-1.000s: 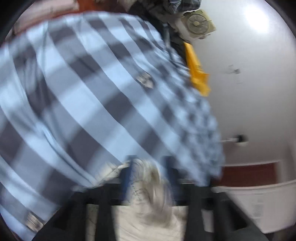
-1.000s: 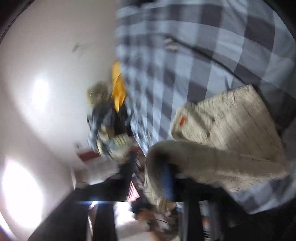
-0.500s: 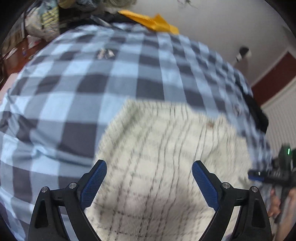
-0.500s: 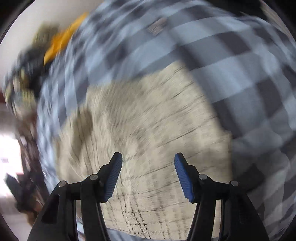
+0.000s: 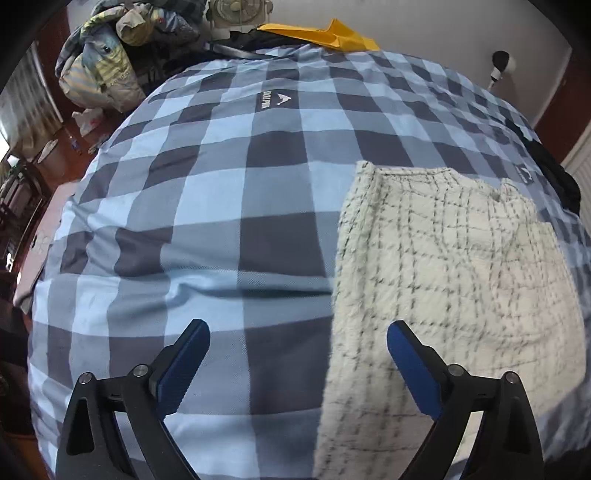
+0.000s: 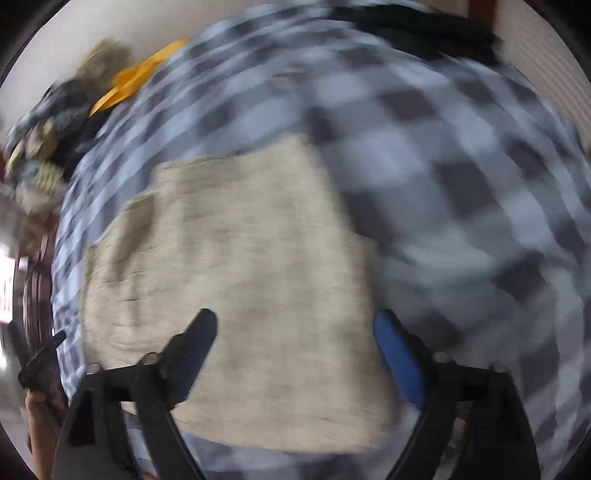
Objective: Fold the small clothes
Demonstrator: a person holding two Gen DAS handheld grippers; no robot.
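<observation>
A cream garment [image 5: 454, 266] with thin dark grid lines lies flat and folded on the blue and grey checked bedspread [image 5: 221, 206]. My left gripper [image 5: 295, 332] hovers over the garment's left edge. Its jaws are opening wide, the blue pads touch nothing, and only the cloth's edge lies below them near the right finger. The right wrist view is blurred by motion. There my right gripper [image 6: 295, 321] points down over the near part of the cream garment [image 6: 240, 266]. Its jaws are opening too, with the cloth beneath them and not pinched.
A yellow item [image 5: 332, 35] and a fan [image 5: 236, 9] sit at the bed's far edge by the white wall. A pile of bags and clothes [image 5: 110, 55] stands far left. Dark fabric [image 5: 554, 173] lies at the bed's right edge. A hand with the other gripper [image 6: 37, 365] shows lower left.
Both grippers had cream cloth bunched between their fingers a second ago and have let it go and spread wide. The garment now lies flat. Both views rolled, and the left gripper shifted left.
</observation>
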